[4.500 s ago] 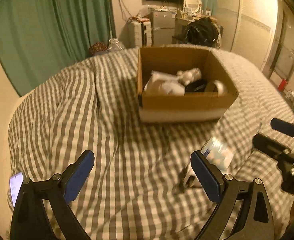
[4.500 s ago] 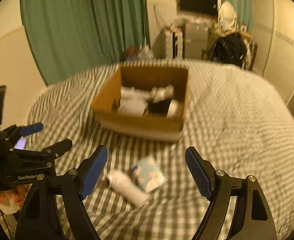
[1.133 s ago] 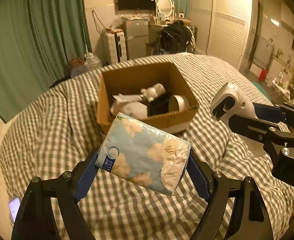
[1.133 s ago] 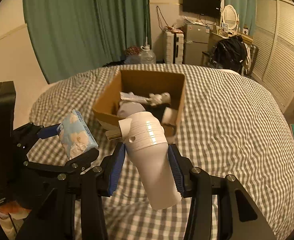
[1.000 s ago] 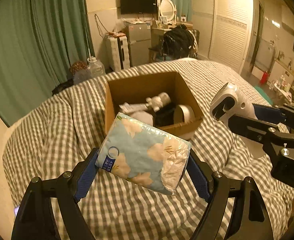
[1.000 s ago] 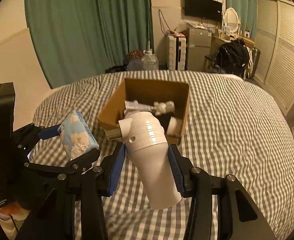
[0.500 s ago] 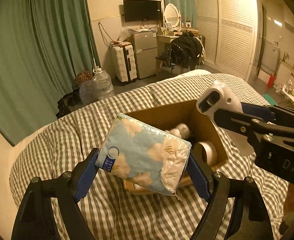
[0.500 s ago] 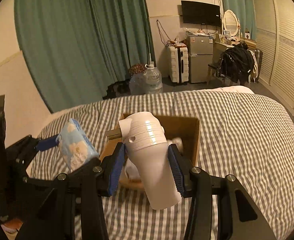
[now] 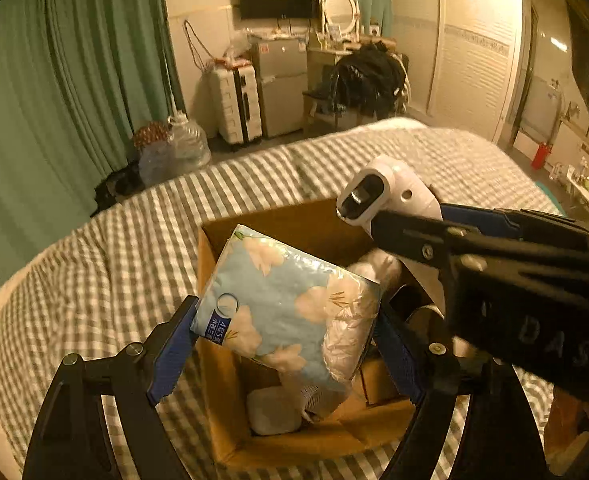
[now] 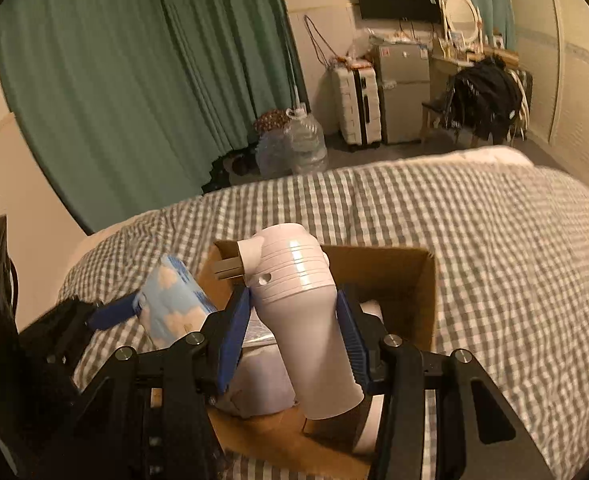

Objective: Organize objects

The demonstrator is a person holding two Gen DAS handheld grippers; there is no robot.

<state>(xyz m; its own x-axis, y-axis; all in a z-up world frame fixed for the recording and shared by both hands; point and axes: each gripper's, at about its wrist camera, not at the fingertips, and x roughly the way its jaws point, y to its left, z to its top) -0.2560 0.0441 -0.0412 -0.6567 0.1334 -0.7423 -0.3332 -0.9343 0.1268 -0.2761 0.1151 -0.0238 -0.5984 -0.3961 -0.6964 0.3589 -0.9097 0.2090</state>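
Note:
My left gripper [image 9: 284,338] is shut on a blue flowered tissue pack [image 9: 282,304] and holds it over the open cardboard box [image 9: 214,364] on the checked bed. My right gripper [image 10: 294,336] is shut on a white hair dryer [image 10: 302,312], also held above the box [image 10: 406,276]. The dryer [image 9: 390,196] and the right gripper show at the right of the left wrist view. The tissue pack [image 10: 172,300] shows at the left of the right wrist view. White wrapped items [image 9: 272,412] lie inside the box.
The grey-and-white checked bedcover [image 10: 494,240] spreads around the box. Beyond the bed are green curtains [image 10: 154,80], water jugs [image 10: 306,144], a white suitcase [image 10: 356,104], a small fridge [image 10: 404,92] and a chair with dark clothes [image 10: 486,96].
Both grippers, each holding its object, have moved forward over the bed and now hang above the box, which fills the lower part of both views.

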